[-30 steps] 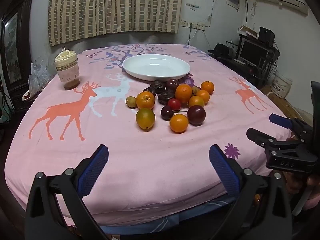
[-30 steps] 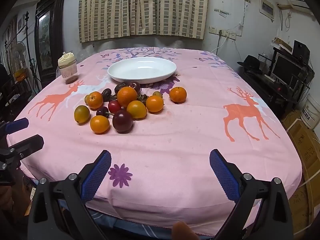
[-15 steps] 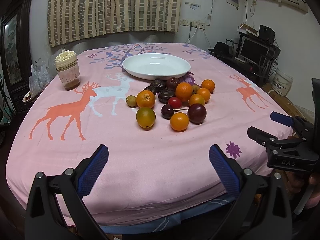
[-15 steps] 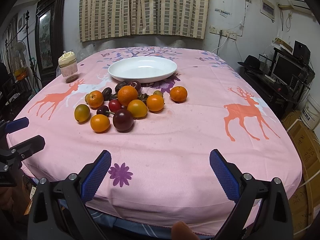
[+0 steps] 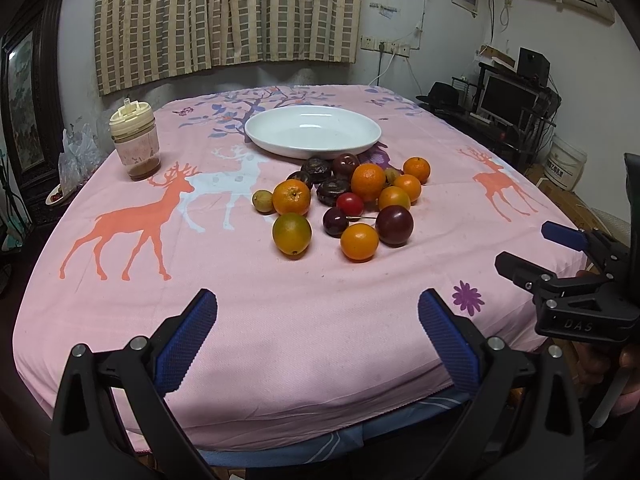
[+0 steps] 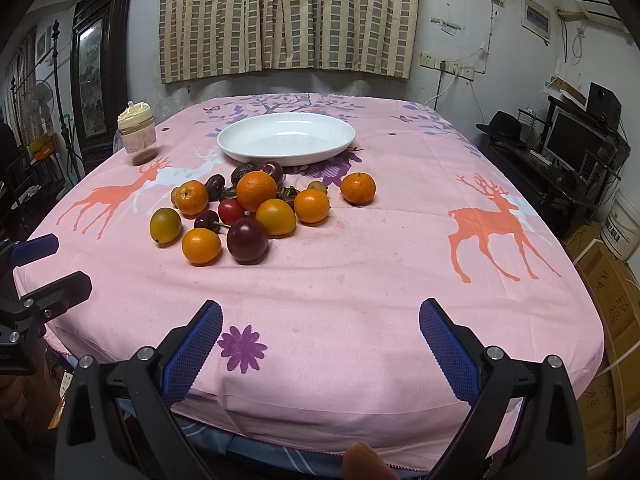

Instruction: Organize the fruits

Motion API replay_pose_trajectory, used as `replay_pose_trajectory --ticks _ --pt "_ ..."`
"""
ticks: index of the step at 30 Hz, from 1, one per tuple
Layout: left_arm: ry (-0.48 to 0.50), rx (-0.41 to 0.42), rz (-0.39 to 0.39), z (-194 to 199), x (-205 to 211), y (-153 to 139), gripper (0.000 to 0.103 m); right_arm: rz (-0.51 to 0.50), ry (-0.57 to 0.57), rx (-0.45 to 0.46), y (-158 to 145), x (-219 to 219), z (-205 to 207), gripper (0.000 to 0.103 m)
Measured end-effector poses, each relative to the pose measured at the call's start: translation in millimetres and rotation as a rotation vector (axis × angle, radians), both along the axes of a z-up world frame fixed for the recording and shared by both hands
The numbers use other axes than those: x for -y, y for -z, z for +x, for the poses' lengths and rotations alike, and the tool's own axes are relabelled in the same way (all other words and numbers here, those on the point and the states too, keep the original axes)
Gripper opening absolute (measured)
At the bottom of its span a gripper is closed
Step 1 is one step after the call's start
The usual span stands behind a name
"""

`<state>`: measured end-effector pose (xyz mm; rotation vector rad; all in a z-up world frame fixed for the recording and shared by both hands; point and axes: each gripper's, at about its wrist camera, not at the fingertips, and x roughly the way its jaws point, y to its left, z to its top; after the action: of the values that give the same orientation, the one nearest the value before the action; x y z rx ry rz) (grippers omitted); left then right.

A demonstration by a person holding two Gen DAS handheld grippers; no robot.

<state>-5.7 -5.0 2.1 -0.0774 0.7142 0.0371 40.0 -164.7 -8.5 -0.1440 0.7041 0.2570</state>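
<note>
Both grippers [image 5: 318, 332] [image 6: 320, 332] edged toward the plate [image 5: 256, 134], gaping wide, empty; nearest orange [image 5: 359, 242] suited a centred pinch

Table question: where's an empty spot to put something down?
The white plate holds nothing. Bare cloth runs from the fruit pile to the near edge by both open grippers, and right, around the orange deer. It's crowded between plate and pile.
</note>
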Motion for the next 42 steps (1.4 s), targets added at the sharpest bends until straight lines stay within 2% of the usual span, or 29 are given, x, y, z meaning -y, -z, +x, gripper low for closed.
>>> replay_pose_trajectory --ticks 22,30,42 --pt "0.002 -0.011 0.006 -3 -5 2 0.099 -0.002 -0.001 -0.001 2 -1 -2 0.099" --pt "0.011 -0.016 0.029 -2 -1 6 0.099 -0.002 -0.002 -0.005 2 -3 -1 0.099" --pt "0.033 -0.061 -0.006 6 0 15 0.099 0.002 -0.026 -0.026 8 -5 1 0.099"
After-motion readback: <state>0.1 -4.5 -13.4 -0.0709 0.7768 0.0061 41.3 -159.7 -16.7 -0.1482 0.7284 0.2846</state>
